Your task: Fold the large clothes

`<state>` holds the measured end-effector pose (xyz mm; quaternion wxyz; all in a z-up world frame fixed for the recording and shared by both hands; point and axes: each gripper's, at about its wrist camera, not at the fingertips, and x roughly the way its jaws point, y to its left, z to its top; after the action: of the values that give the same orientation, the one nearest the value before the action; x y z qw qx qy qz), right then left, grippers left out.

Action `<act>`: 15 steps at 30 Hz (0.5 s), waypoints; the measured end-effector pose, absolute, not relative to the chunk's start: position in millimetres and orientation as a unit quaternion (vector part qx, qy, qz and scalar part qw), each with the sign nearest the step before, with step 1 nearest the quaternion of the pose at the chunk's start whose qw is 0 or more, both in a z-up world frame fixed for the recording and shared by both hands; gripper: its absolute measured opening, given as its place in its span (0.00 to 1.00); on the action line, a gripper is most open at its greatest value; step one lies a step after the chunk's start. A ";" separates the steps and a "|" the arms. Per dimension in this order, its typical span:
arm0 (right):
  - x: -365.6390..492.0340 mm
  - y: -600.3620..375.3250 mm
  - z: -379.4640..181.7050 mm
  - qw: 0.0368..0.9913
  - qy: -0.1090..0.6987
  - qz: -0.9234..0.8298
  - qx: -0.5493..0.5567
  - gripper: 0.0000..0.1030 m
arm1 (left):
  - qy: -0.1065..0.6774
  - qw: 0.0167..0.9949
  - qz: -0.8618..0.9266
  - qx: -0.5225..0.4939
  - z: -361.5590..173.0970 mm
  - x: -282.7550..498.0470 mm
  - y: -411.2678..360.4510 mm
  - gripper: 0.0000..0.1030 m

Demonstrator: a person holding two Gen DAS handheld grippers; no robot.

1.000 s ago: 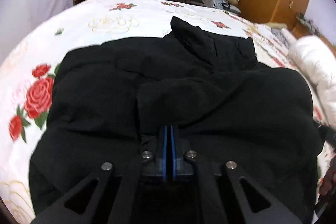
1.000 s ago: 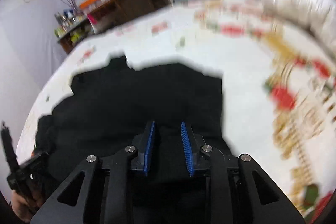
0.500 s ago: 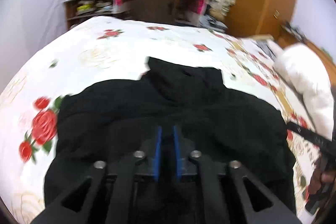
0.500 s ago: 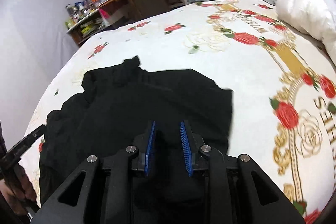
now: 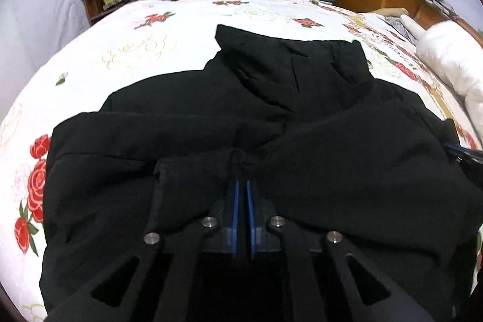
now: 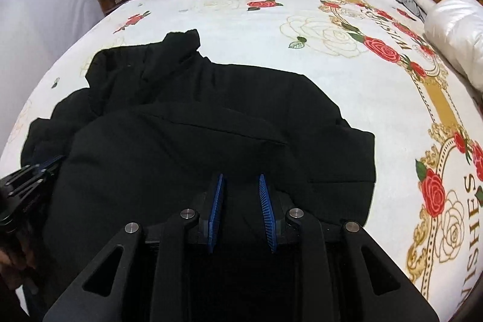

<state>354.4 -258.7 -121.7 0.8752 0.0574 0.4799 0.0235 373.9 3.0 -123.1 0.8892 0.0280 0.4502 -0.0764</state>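
- A large black padded jacket [image 5: 302,141] is lying spread across the white bedsheet printed with red roses and gold scrollwork [image 5: 151,29], filling most of the near part of the bed in both wrist views.
- Its stand-up collar [image 5: 289,65] is pointing toward the far end of the bed, rumpled and partly folded over on itself.
- The matte fabric is showing soft quilted puffs and shallow creases; a sleeve or side panel is lying folded in over the body, its straight edge crossing the chest [image 6: 226,129].
- The left gripper [image 5: 241,183] is pinching a small gathered tuck of the jacket's black cloth at the tips of its blue pads, which have just been closing and are standing almost together.
- The right gripper [image 6: 241,180] is holding its ribbed blue pads a modest gap apart with black fabric bunched between them; whether the pads are pressing on it cannot be told.
- A puffy white quilt [image 6: 452,29] is resting at the bed's right edge, well apart from the jacket.
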 end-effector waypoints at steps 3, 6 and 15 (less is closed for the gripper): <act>328.7 -265.1 -96.1 0.888 0.455 0.017 0.057 0.25 | 0.447 0.892 -0.061 0.024 -106.4 361.9 8.0 0.08; 294.8 -271.3 -77.4 0.901 0.428 0.029 0.066 0.26 | 0.418 0.906 -0.072 -0.006 -83.4 330.6 16.8 0.08; 293.8 -269.8 -127.1 0.875 0.480 0.037 0.052 0.27 | 0.421 0.904 -0.072 0.031 -117.2 316.7 16.2 0.11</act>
<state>293.8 -269.8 -127.1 0.8749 0.0522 0.4801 0.0371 316.7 16.2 -117.2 0.9036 0.0307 0.4210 -0.0721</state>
